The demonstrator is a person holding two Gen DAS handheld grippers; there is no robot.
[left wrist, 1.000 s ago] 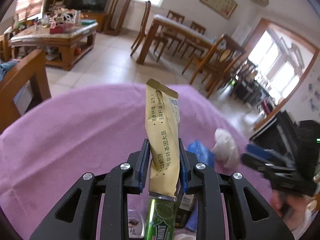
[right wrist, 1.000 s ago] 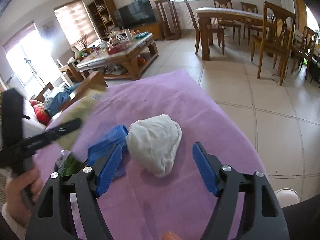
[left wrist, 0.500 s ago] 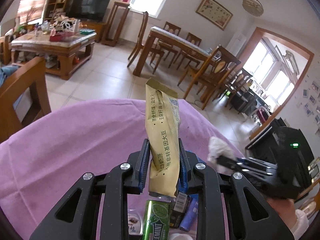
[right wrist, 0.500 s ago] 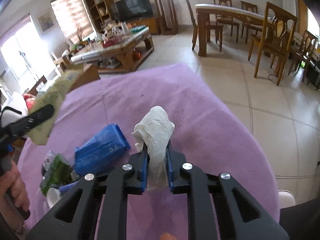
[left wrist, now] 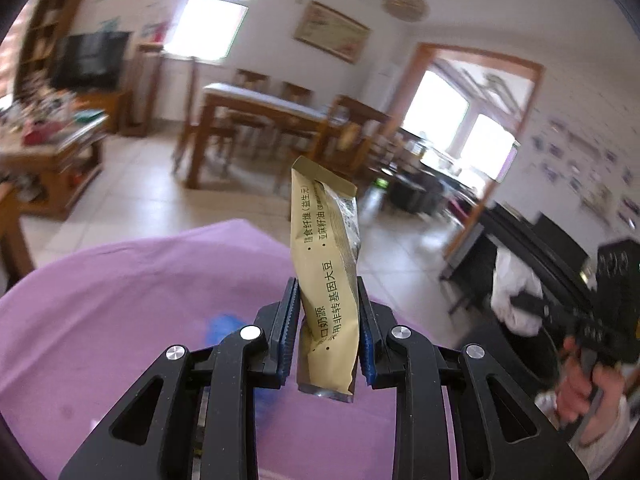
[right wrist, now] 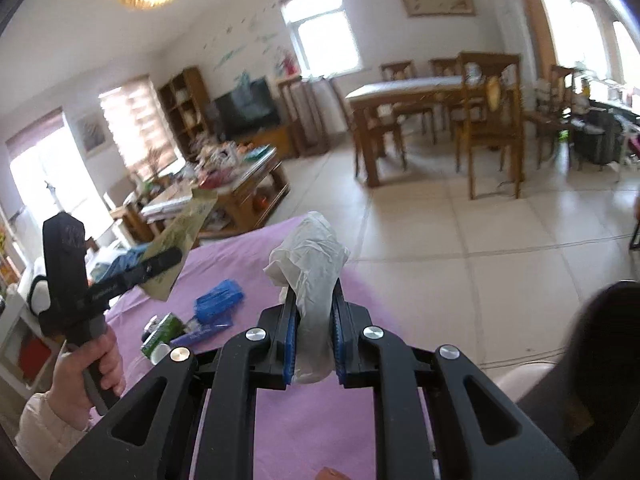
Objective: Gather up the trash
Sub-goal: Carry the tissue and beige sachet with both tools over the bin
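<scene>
Trash is gripped in both grippers — gold sachet (left wrist: 326,280) left (left wrist: 326,334), white tissue (right wrist: 310,268) right (right wrist: 314,342). Fingers clamp each; the soft tissue could slip free mid-carry.

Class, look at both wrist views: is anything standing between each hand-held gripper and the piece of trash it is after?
No. The left hand-held gripper is shut on the gold sachet, and the right hand-held gripper is shut on the crumpled white tissue. No bin shows, so the way there cannot be judged.

Glossy foil sachet (left wrist: 326,280) — crinkled tissue (right wrist: 310,264)
</scene>
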